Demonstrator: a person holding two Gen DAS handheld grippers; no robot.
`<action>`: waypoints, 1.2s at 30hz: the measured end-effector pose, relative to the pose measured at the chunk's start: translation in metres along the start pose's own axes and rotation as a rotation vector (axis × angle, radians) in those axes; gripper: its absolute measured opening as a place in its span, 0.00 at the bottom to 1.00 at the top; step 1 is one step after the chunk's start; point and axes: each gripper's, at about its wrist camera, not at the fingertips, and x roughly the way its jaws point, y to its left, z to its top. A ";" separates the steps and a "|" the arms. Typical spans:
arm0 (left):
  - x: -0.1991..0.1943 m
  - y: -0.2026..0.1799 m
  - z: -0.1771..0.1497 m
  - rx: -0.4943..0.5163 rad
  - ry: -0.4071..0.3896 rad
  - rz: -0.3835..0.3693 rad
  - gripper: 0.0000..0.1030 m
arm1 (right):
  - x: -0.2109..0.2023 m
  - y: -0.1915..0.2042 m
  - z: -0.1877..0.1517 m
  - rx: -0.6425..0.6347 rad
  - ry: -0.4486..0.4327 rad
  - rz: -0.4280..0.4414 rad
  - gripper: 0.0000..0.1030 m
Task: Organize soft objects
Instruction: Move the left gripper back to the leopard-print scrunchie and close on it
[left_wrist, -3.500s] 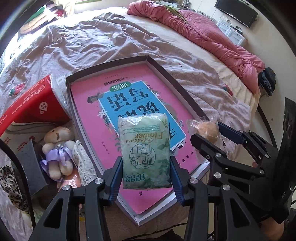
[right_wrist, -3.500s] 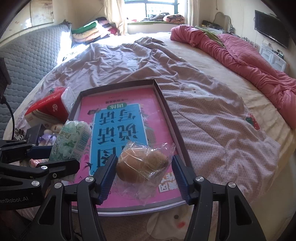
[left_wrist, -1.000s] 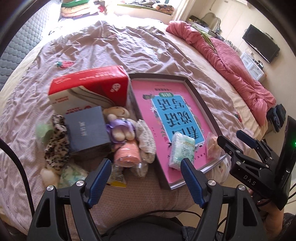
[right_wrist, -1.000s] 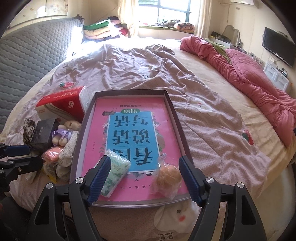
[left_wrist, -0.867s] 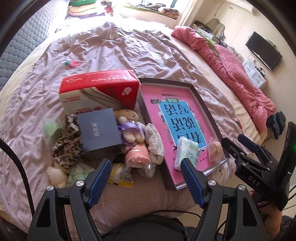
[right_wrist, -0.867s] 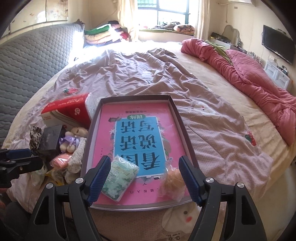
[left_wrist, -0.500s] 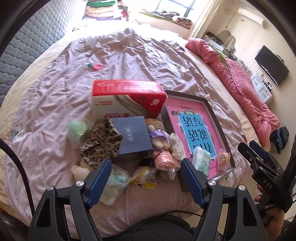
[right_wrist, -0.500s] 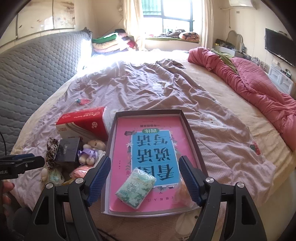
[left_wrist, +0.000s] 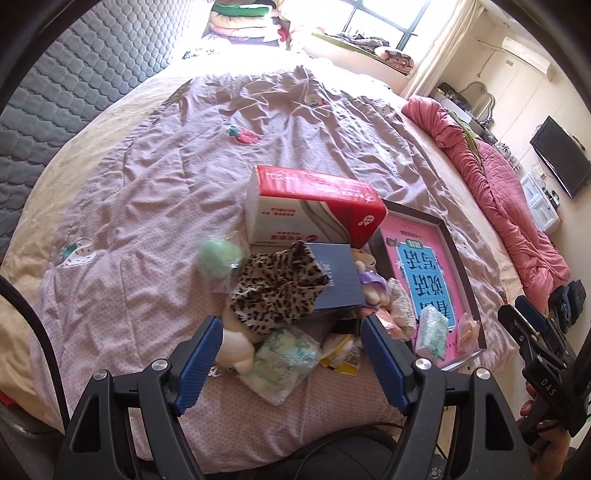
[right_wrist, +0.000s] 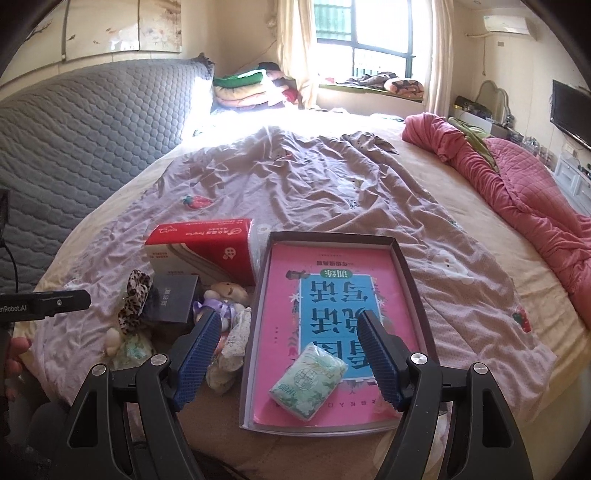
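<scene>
My left gripper (left_wrist: 291, 332) is open and empty above a heap of soft things on the bed: a leopard-print cloth (left_wrist: 280, 284), a pale tissue pack (left_wrist: 284, 356), a green ball (left_wrist: 219, 256) and a small plush bear (left_wrist: 369, 280). My right gripper (right_wrist: 288, 325) is open and empty over the near end of the dark-rimmed tray (right_wrist: 258, 295) with its pink book. A green tissue pack (right_wrist: 308, 380) lies in the tray between the right jaws but well below them. A bagged bun (left_wrist: 467, 332) lies beside it, hidden in the right wrist view.
A red tissue box (left_wrist: 314, 206) and a dark blue box (left_wrist: 338, 280) stand among the heap. A yellow packet (left_wrist: 341, 350) lies at its near edge. A rolled pink quilt (right_wrist: 517, 184) runs along the bed's right side. The padded grey headboard (right_wrist: 74, 147) is at left.
The tissue pack and the bun, earlier between the jaws, now lie free in the tray. Both grippers pulled back and rose. The left one swung left, over the heap.
</scene>
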 end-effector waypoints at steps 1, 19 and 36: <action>0.000 0.003 -0.001 -0.002 0.002 0.005 0.74 | 0.001 0.003 0.000 -0.006 0.002 0.006 0.75; 0.029 0.009 -0.009 0.001 0.040 -0.006 0.74 | 0.029 0.049 -0.014 -0.135 0.068 0.067 0.75; 0.075 0.003 0.006 -0.028 0.097 -0.075 0.74 | 0.090 0.100 -0.048 -0.518 0.128 0.029 0.75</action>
